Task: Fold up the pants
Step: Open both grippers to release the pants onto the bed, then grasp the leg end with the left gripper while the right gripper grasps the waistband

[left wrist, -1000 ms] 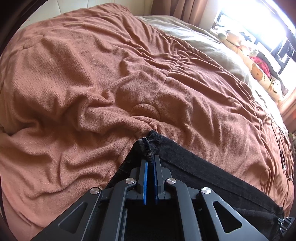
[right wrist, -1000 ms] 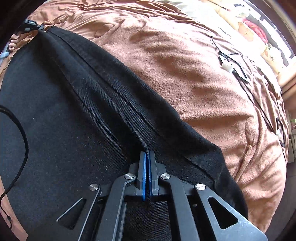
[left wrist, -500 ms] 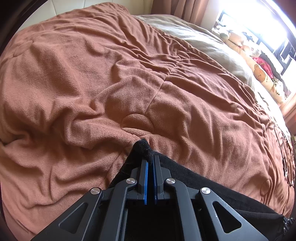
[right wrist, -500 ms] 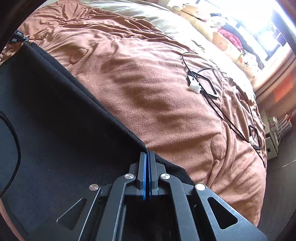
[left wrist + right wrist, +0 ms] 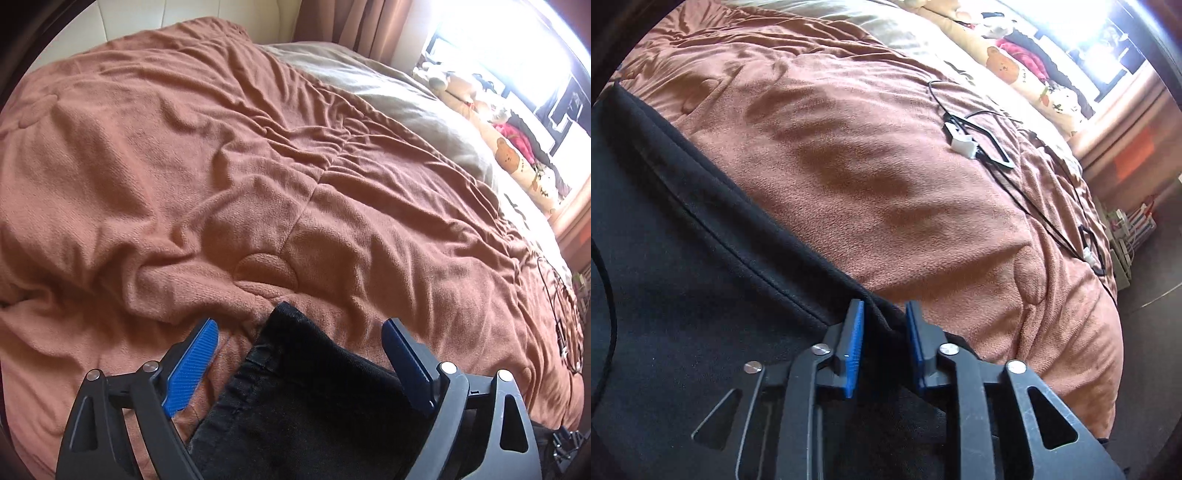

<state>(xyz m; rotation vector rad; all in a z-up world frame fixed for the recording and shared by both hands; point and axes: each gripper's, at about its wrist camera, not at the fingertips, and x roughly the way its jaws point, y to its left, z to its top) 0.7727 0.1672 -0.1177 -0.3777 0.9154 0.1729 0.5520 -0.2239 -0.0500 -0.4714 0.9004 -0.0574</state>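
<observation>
Black pants (image 5: 295, 398) on a rust-brown blanket (image 5: 221, 177), plain fleece with round stitched patches. Blue ribbed pads (image 5: 190, 363) on the black left hand-held gripper (image 5: 299, 328). Beige sheet (image 5: 388, 96) at the bed's far edge, cream bear-print cushion (image 5: 1008, 66), black cable (image 5: 990, 144) with white plug.

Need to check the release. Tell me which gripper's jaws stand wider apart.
The left gripper: its jaws have just spread well clear of the black pants. The right gripper shows only a narrow gap.
</observation>
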